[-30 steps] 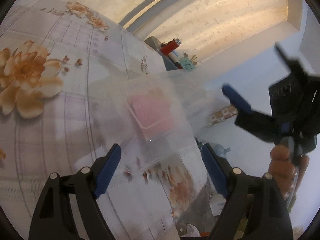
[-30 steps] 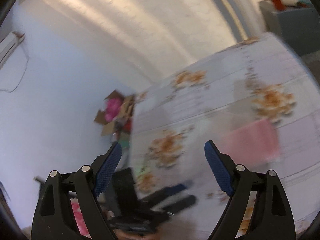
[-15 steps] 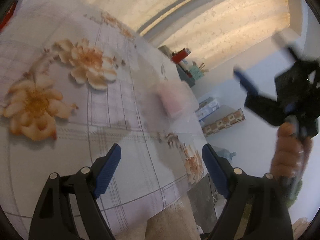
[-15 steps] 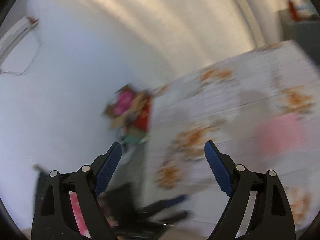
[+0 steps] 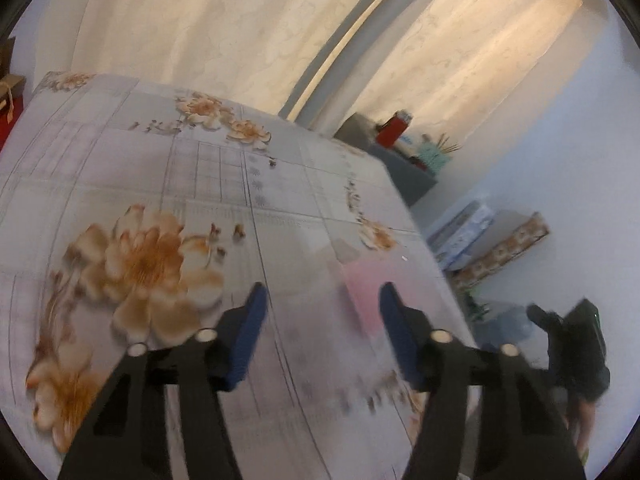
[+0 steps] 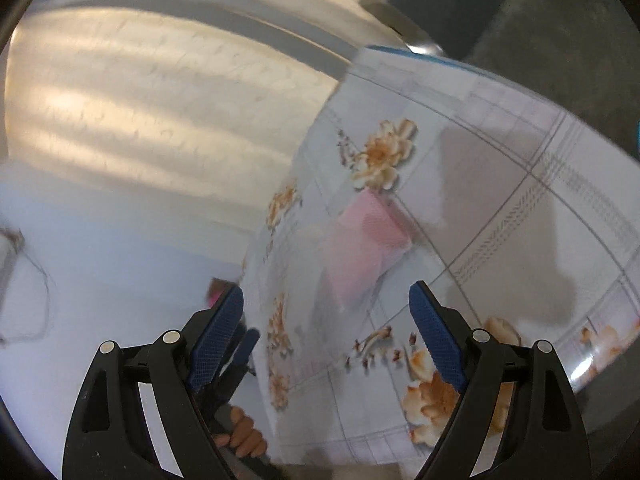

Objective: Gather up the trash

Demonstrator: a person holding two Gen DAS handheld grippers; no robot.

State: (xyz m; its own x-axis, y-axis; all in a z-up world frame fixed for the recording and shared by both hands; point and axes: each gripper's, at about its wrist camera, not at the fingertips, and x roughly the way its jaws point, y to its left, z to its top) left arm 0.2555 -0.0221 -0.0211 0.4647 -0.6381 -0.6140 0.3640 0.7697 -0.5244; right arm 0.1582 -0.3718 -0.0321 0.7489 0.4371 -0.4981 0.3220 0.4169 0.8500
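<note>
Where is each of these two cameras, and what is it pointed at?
Left wrist: on the left gripper, facing down across the flowered table towards curtains; its jaws and the right gripper show.
Right wrist: on the right gripper, facing the table's edge; its jaws and a hand show.
Shared: the pink packet.
</note>
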